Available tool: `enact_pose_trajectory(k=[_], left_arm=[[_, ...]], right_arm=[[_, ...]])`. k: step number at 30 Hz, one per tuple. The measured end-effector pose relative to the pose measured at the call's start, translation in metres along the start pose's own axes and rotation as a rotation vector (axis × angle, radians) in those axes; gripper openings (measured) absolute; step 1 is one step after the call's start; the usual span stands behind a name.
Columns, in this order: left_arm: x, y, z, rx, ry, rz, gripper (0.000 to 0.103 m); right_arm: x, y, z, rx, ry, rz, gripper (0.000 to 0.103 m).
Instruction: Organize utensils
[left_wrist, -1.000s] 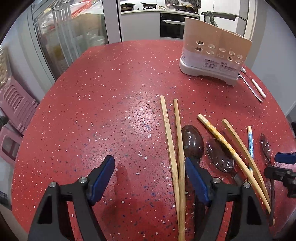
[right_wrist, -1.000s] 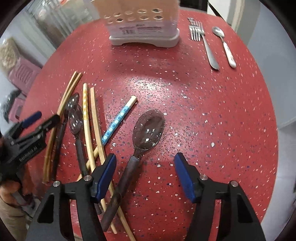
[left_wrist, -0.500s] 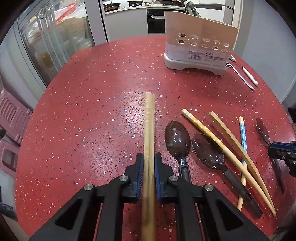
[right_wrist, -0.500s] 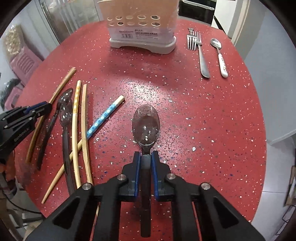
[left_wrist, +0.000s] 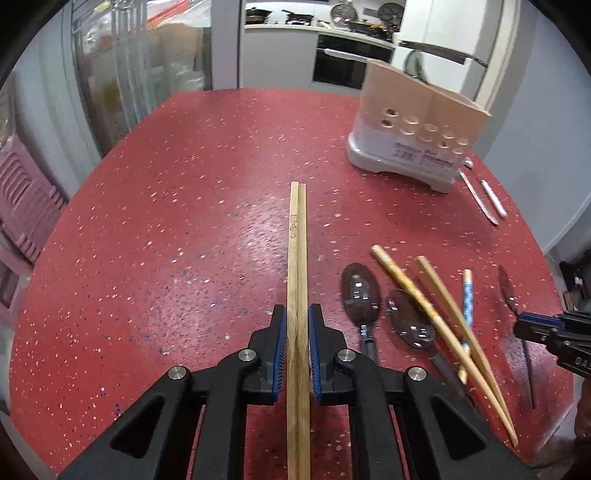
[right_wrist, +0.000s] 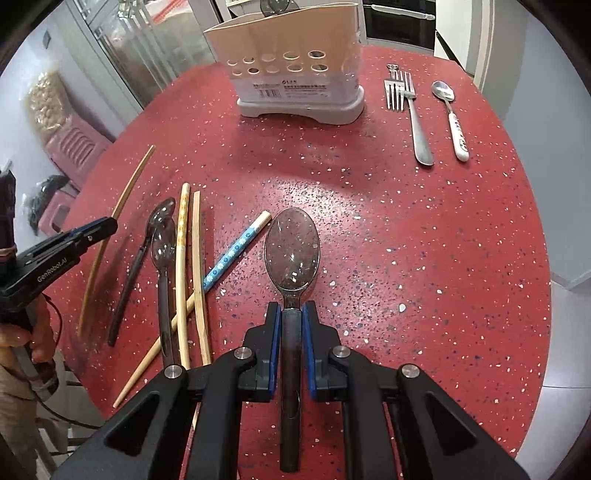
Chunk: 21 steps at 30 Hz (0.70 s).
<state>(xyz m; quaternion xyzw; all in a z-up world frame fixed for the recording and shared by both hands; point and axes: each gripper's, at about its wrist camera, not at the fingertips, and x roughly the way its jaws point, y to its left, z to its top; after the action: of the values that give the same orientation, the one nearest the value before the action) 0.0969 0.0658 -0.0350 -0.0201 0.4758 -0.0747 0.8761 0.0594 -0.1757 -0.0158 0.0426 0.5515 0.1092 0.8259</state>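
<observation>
The left gripper (left_wrist: 297, 347) is clamping a pair of wooden chopsticks (left_wrist: 297, 258) pointing toward twelve o'clock. The right gripper (right_wrist: 291, 332) is pinching a dark spoon (right_wrist: 291, 254) by its handle; the utensil holder (right_wrist: 295, 74) is standing at twelve o'clock.

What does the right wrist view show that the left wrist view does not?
Only the right wrist view: the right gripper shut on a dark spoon, and the fork in full.
Only the left wrist view: the left gripper shut on a chopstick pair, and the kitchen counter behind.
Both: the red table, the holder, and loose chopsticks and spoons lying between the grippers.
</observation>
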Motion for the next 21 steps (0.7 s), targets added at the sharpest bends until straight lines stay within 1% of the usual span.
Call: enact_pose_trajectory(k=[2, 4, 6, 7, 8, 9, 11, 13, 15, 17, 18, 21], left_arm=[[0.002, 0.006, 0.001, -0.031, 0.007, 0.017, 0.037], [0.003, 0.011, 0.001, -0.065, 0.013, 0.017, 0.037], [0.002, 0.015, 0.001, -0.079, 0.002, 0.039, 0.037], [0.002, 0.016, 0.003, -0.079, -0.004, 0.053, 0.047], [0.002, 0.017, 0.003, -0.076, -0.007, 0.075, 0.064], [0.002, 0.019, 0.004, -0.076, -0.008, 0.100, 0.103], [-0.001, 0.020, 0.004, -0.064, -0.047, 0.152, 0.103], [0.002, 0.019, 0.007, -0.031, -0.044, 0.184, 0.103], [0.007, 0.022, 0.012, -0.019, -0.041, 0.212, 0.103], [0.013, 0.026, 0.015, -0.021, -0.031, 0.215, 0.103], [0.018, 0.029, 0.018, -0.028, -0.015, 0.211, 0.100], [0.028, 0.035, 0.024, -0.043, 0.015, 0.195, 0.098]], right_arm=[[0.001, -0.001, 0.001, 0.006, 0.000, 0.004, 0.013], [0.000, -0.001, 0.000, 0.010, 0.001, 0.006, 0.013], [0.000, -0.001, 0.000, 0.014, 0.002, 0.013, 0.013], [-0.001, -0.002, -0.002, 0.015, 0.002, 0.015, 0.013], [-0.001, -0.002, -0.001, 0.016, 0.002, 0.018, 0.013], [-0.001, -0.002, -0.001, 0.017, 0.002, 0.020, 0.013], [0.000, -0.002, -0.001, 0.017, 0.000, 0.025, 0.013], [-0.001, -0.003, -0.001, 0.019, -0.002, 0.029, 0.013], [-0.001, -0.002, -0.002, 0.021, -0.002, 0.033, 0.013], [-0.001, -0.002, -0.002, 0.022, -0.005, 0.036, 0.013], [-0.002, -0.003, -0.002, 0.024, -0.006, 0.037, 0.013], [-0.002, -0.004, -0.002, 0.027, -0.007, 0.039, 0.013]])
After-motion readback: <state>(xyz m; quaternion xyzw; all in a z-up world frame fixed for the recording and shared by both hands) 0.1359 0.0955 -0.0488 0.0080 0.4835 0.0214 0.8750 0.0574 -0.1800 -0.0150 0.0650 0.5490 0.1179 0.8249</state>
